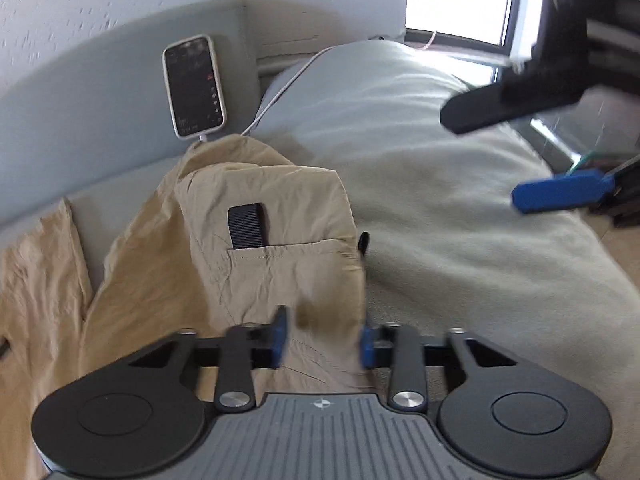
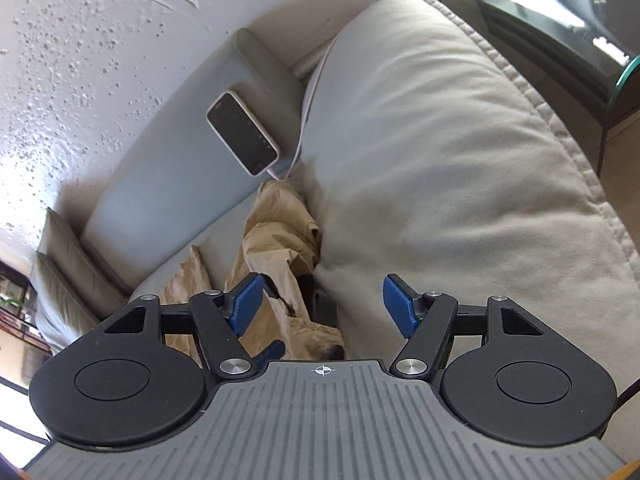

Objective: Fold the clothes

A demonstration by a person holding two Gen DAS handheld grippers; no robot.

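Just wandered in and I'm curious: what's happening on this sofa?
A person is folding wrinkled tan trousers on a grey sofa, using two hand-held grippers. The left gripper has its fingers either side of a fold of the trousers. The right gripper hangs open over the pale beige blanket, holding nothing.

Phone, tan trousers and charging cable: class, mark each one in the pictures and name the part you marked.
Phone (image 1: 195,86): left wrist view, middle of its dark screen.
Tan trousers (image 1: 276,216): left wrist view, cloth just right of the black strap.
Charging cable (image 2: 303,128): right wrist view, white cord beside the phone.
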